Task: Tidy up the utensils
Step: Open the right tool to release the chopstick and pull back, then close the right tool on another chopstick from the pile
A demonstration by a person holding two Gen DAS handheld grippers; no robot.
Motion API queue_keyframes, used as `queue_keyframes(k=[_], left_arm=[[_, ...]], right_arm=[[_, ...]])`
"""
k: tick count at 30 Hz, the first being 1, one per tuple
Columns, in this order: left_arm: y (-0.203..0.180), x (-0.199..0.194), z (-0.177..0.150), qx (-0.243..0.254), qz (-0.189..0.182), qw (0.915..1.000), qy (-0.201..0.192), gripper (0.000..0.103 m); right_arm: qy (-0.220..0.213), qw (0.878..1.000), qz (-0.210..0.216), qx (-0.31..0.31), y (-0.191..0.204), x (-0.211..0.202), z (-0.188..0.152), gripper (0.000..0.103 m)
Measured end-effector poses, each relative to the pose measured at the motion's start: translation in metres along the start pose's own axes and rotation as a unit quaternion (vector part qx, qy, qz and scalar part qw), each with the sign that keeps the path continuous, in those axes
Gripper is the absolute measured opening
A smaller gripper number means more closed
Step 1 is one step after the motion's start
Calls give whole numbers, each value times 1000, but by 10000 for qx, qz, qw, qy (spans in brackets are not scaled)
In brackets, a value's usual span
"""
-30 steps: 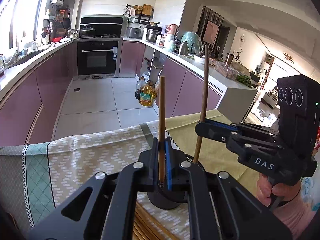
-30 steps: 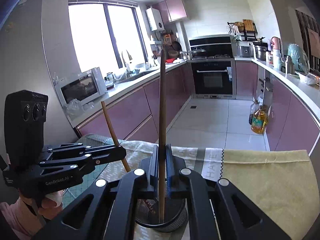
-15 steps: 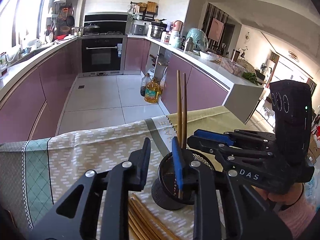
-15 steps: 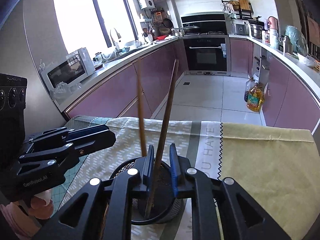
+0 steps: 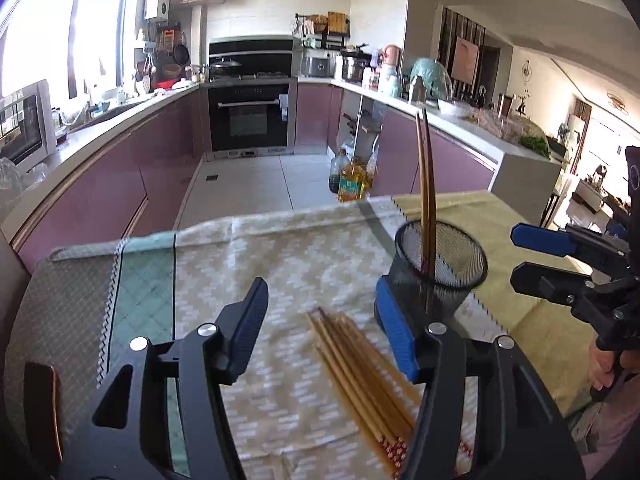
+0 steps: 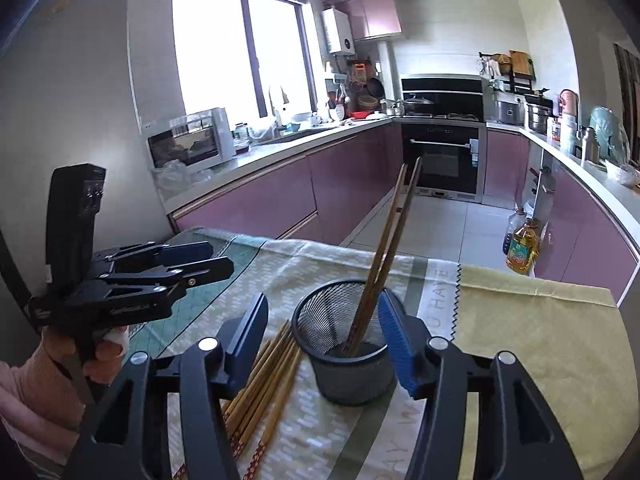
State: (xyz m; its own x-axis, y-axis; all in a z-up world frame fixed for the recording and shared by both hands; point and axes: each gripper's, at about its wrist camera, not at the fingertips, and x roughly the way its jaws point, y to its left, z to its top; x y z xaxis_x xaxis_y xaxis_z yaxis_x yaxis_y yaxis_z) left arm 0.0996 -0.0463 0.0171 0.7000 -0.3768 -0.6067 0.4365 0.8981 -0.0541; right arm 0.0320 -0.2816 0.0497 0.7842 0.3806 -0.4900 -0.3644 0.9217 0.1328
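Note:
A black mesh holder (image 5: 442,264) (image 6: 346,350) stands on the cloth-covered table with two brown chopsticks (image 5: 425,184) (image 6: 394,240) leaning in it. A bundle of several light wooden chopsticks (image 5: 360,372) (image 6: 260,388) lies flat on the cloth beside the holder. My left gripper (image 5: 320,312) is open and empty above the bundle; it also shows in the right wrist view (image 6: 200,258). My right gripper (image 6: 322,320) is open and empty, its fingers on either side of the holder; it also shows in the left wrist view (image 5: 532,254).
The table carries a patterned beige and green cloth (image 5: 280,264) and a yellow cloth (image 6: 536,340). Beyond the far table edge lie the kitchen floor, purple cabinets (image 6: 280,200), an oven (image 5: 250,118) and oil bottles (image 5: 350,184).
Both grippers let go of their chopsticks, which now stand in the holder. Both opened wide and drew back; the left one swung left over the chopstick bundle.

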Motion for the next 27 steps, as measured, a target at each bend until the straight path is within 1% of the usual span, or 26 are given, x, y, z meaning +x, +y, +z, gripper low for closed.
queue_keyframes(k=[2, 5, 7, 8, 10, 13, 14, 17, 19, 22, 24, 27], left_arm=[[-2, 12, -22, 77, 10, 9993, 372, 56], [-8, 31, -49, 131, -115, 9962, 858, 56], [-13, 39, -62, 187, -143, 9942, 1052, 55], [-14, 41, -66, 206, -137, 9934, 1116, 55], [-16, 43, -72, 270, -135, 9928, 1156, 54], [-16, 46, -79, 324, -41, 9918, 1235, 54], [-16, 47, -79, 311, -42, 9917, 1247, 55], [-10, 45, -80, 225, -65, 9918, 1256, 55], [-6, 44, -81, 160, -85, 9918, 1262, 55], [1, 42, -81, 54, -160, 9919, 1260, 51], [8, 41, -80, -48, -196, 9919, 1256, 47], [16, 37, -79, -216, -361, 9911, 1261, 41]], right_arm=[[253, 9996, 88, -56, 9, 5, -15, 56], [737, 9972, 129, 16, 14, 25, -39, 56], [1080, 9938, 189, 200, 12, 40, -54, 55], [1178, 9925, 190, 250, 13, 46, -59, 54], [1333, 9905, 199, 287, 16, 55, -68, 53], [1418, 9893, 173, 293, 20, 61, -74, 53], [1430, 9891, 174, 306, 20, 62, -75, 53], [1473, 9884, 139, 331, 22, 66, -78, 53], [1513, 9879, 104, 328, 24, 68, -78, 51], [1592, 9866, 64, 342, 22, 72, -80, 45], [1632, 9860, 24, 331, 24, 76, -80, 40], [1698, 9853, -97, 190, 29, 83, -81, 36]])
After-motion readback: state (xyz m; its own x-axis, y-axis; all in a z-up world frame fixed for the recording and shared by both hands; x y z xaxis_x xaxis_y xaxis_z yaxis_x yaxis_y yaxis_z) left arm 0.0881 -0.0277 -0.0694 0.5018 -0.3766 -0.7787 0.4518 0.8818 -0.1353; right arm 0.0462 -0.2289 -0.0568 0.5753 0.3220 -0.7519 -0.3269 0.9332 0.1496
